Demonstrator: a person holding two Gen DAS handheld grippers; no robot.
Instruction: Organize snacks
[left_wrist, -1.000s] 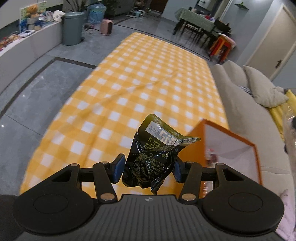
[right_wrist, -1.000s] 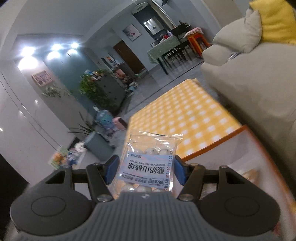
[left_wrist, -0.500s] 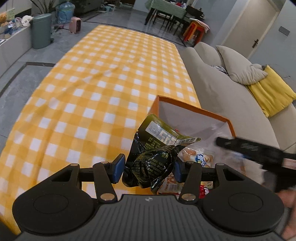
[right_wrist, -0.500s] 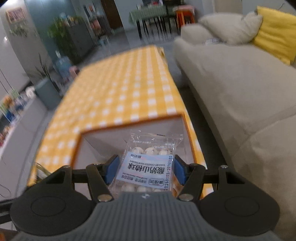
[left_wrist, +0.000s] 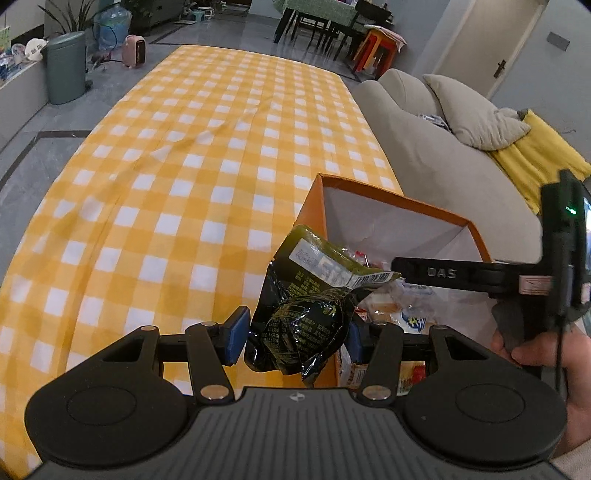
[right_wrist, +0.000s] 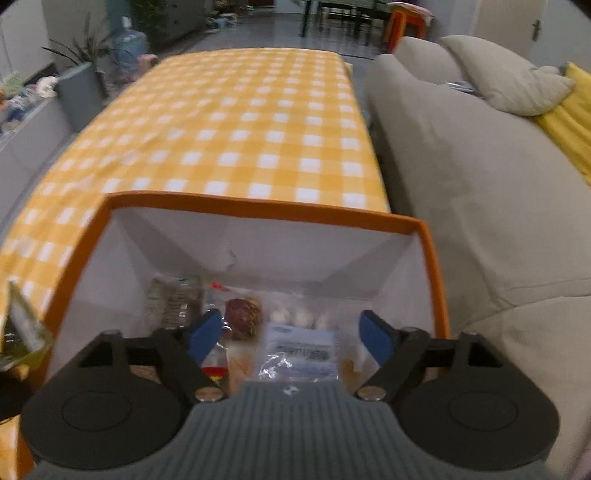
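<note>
My left gripper (left_wrist: 293, 336) is shut on a dark green snack packet (left_wrist: 314, 306), held just left of the orange box's (left_wrist: 399, 201) left wall. My right gripper (right_wrist: 290, 334) is open and empty above the orange box (right_wrist: 258, 206). A clear packet of white balls with a white label (right_wrist: 301, 347) lies inside the box among several other snacks. The right gripper also shows in the left wrist view (left_wrist: 436, 274), reaching over the box. The green packet's corner shows at the left edge of the right wrist view (right_wrist: 22, 332).
The box stands on a yellow checked tablecloth (left_wrist: 192, 155) at its near right corner. A grey sofa (right_wrist: 480, 184) with a grey cushion and a yellow blanket runs along the right. A grey bin (left_wrist: 64, 66) stands far left.
My right gripper has opened and the clear packet of white balls has dropped into the box. My left gripper, still holding the green packet, has moved closer to the box.
</note>
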